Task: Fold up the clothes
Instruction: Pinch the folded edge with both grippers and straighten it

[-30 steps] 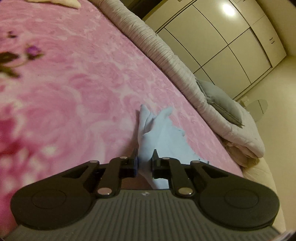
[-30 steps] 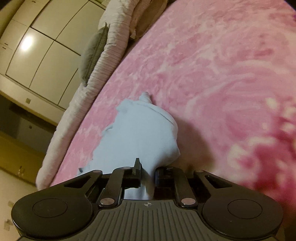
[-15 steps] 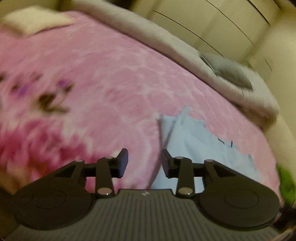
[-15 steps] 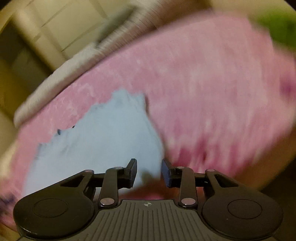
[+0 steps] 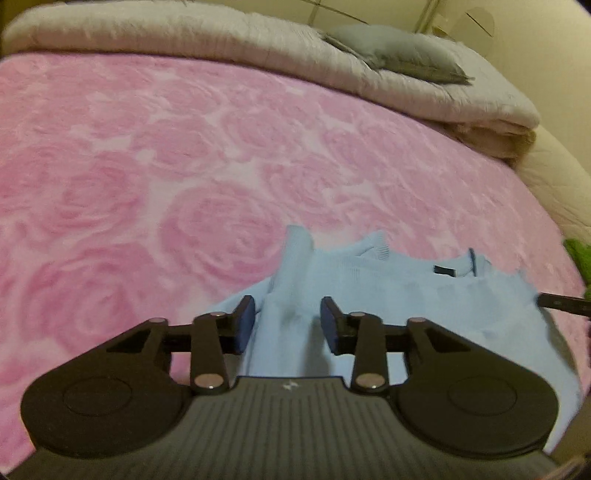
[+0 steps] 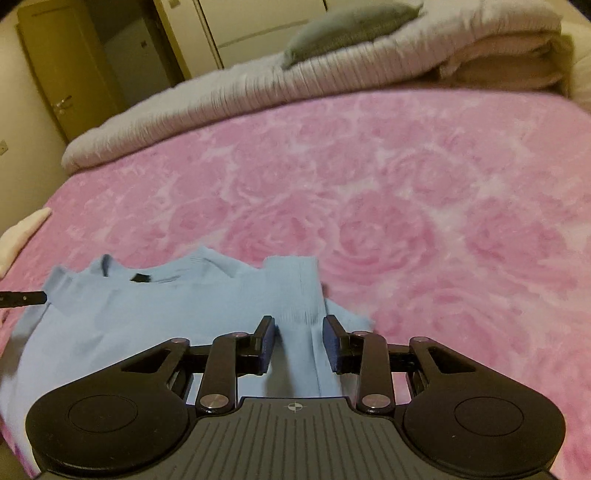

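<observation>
Sweater in light blue lay spread on the pink rose-patterned blanket, near the edge of the bed closest to me. I held both tools low over it.

My left gripper was open wide, and it held nothing. Between its two fingers I saw a long folded strip of the blue knit, probably a sleeve, which ran away from me toward the ribbed cuff. The left finger was just over the outer edge of the cloth, where the pink blanket began, and the other finger was over the body of the sweater. I could not tell if the pads touched the fabric or only hung above it.

My right gripper was open in the same way, also with nothing in it. A similar folded strip of the sweater passed between its fingers, and the right finger stood near the edge where the cloth ended. The collar with a small dark label lay to the left of this gripper.

At the far side of the bed lay a rolled grey quilt with a grey pillow on top.
</observation>
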`<state>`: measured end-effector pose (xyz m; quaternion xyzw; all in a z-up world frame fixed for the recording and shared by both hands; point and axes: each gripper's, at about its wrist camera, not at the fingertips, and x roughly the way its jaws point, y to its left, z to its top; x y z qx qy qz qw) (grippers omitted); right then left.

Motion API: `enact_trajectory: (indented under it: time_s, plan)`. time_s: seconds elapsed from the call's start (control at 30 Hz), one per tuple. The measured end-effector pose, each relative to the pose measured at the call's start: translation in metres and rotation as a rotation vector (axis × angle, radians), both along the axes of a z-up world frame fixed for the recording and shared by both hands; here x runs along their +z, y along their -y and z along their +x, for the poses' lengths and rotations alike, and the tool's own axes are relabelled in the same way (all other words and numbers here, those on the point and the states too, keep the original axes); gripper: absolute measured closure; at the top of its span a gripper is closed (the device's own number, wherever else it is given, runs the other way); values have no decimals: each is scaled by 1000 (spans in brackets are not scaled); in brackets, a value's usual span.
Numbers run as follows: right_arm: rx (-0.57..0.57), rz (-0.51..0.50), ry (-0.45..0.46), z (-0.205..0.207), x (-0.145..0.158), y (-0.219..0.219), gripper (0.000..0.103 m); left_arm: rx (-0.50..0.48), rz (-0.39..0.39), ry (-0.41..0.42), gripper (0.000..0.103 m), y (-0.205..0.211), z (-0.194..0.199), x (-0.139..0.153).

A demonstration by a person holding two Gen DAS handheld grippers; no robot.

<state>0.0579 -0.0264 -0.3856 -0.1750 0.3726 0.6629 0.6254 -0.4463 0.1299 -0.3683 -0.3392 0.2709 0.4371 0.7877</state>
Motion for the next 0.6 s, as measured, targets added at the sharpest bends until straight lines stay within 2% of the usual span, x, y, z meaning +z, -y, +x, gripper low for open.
enact_trajectory:
  time_s: [0.03,0.07,0.3,0.4,0.5,0.6]
  plan:
    - [3,-3,-3,3,-4,-5,87,-7,-3,7,94,-3,-1,-2]
    - [3,15,8,3,-2,-5,93,-15,12,18,95,-3,-1,-1]
    - [4,139,87,2,11,-1,96,-38,194,105,95,13,-7,17]
    - [4,182,119,1,15,-2,96,-5,177,78,95,4,-1,4]
    - [16,132,136,-3,-3,-16,96,42,128,42,94,1,0,-15]
    - [36,96,154,-9,-16,-27,93,70,131,35,91,5,-6,-18]
